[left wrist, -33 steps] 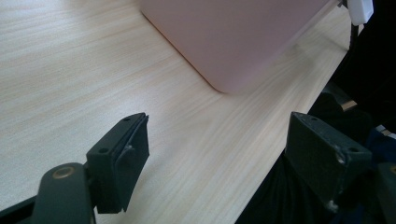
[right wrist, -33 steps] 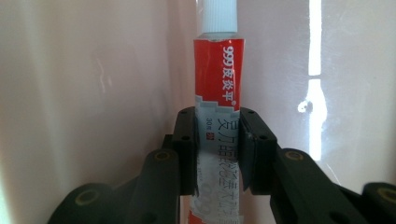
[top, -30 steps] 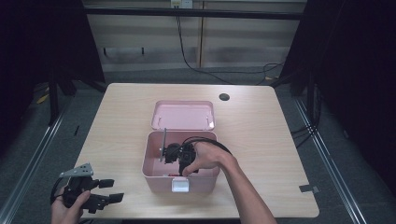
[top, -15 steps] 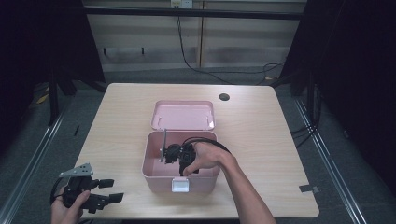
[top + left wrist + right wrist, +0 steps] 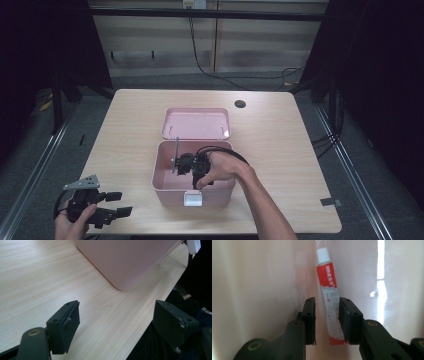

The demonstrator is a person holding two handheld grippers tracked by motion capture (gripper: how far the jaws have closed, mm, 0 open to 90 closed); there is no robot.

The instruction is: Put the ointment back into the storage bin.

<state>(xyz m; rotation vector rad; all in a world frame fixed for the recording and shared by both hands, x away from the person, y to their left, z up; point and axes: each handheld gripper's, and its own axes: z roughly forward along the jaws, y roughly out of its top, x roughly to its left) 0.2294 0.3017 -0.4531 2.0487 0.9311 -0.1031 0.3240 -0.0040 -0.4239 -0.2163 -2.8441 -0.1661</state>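
Tube [image 5: 329,297] w/ red label in pink box [image 5: 165,182] on wood table [image 5: 280,145].

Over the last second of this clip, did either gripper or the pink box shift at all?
No visible change. The right gripper stays down inside the open pink plastic box, its jaws either side of a red-and-white tube. The left gripper stays open near the table's front edge, and the detached pink lid lies behind the box.

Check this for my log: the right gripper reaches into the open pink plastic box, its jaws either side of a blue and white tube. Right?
Not quite: the tube is red and white, as the right gripper view shows. The rest holds: the right gripper is inside the open pink plastic box, jaws either side of the tube.
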